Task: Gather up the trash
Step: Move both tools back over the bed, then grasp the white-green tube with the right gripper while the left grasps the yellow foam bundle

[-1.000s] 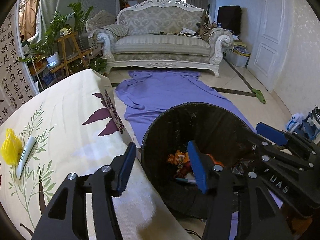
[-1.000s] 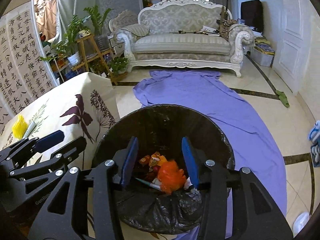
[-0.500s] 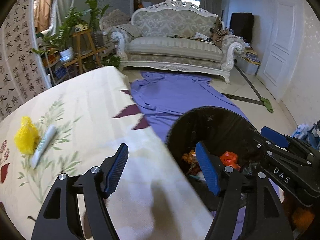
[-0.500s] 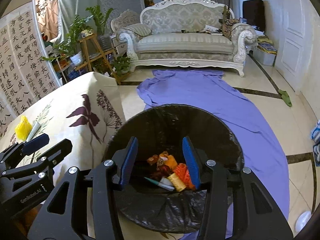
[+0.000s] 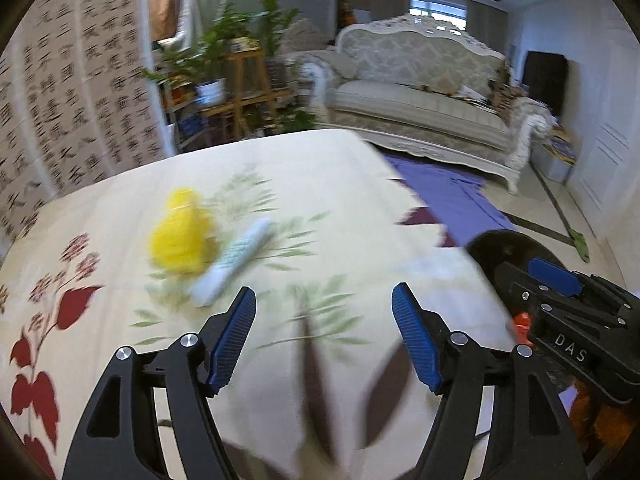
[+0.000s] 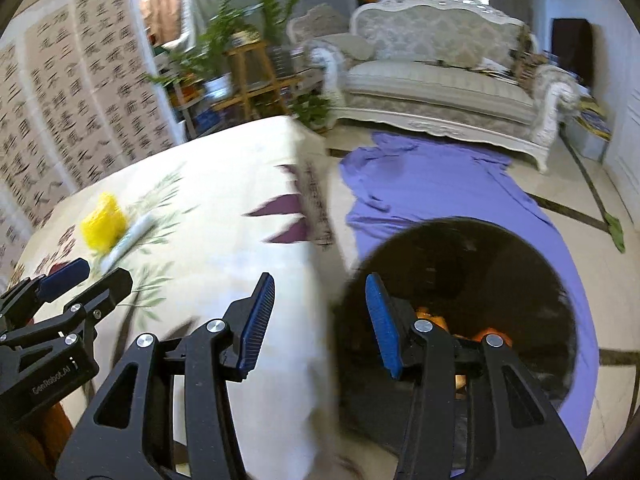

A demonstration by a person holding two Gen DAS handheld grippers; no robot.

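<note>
Currently, centre-left of the left wrist view: yellow wad [image 5: 182, 236] touching white tube [image 5: 232, 266] on tablecloth [image 5: 340, 184]; both blurred. Left gripper [image 5: 324, 336] wide, empty. Right gripper [image 6: 316, 320] wide, empty. Bin [image 6: 500, 264] lower right, beside table. Risk: wide pads pinch cloth w/ tube, or push it off.

Matt printed cloth [image 5: 344, 200] beside glossy black bin liner [image 6: 500, 252]
</note>
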